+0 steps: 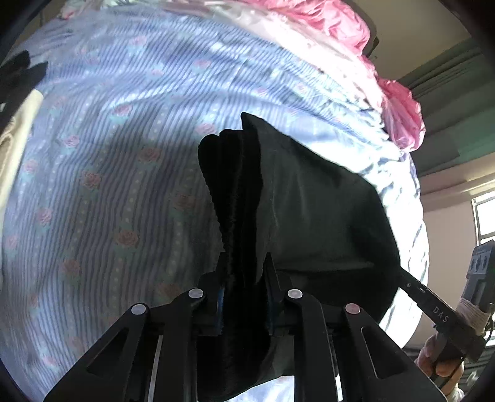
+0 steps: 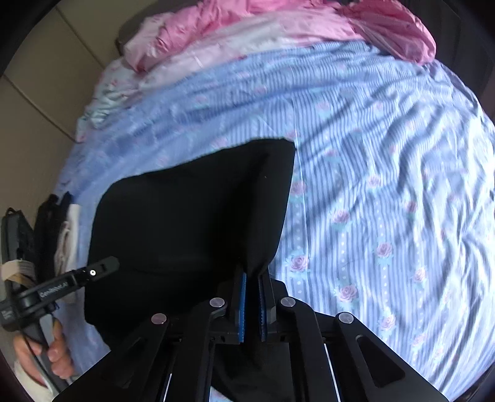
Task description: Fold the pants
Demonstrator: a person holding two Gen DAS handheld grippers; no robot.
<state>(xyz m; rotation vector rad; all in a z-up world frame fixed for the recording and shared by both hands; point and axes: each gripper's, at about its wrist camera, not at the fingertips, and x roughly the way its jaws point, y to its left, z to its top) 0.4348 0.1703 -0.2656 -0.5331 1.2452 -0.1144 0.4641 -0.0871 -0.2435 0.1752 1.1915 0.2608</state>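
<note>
Black pants (image 1: 315,210) hang lifted above a bed with a blue striped rose-print sheet (image 1: 108,148). My left gripper (image 1: 244,263) is shut on a bunched, pleated edge of the pants, cloth filling the gap between its blue pads. In the right wrist view the pants (image 2: 191,210) spread as a dark panel to the left, and my right gripper (image 2: 251,275) is shut on a thin edge of them. Each view catches the other gripper at its edge: the right one (image 1: 433,303) and the left one (image 2: 62,281), each held by a hand.
Pink bedding (image 2: 278,27) is piled along the far side of the bed. A cream and black heap of clothes (image 2: 62,235) lies at the bed's left edge. A window (image 1: 485,216) and green curtain (image 1: 448,102) stand beyond the bed. The sheet (image 2: 386,185) lies wrinkled.
</note>
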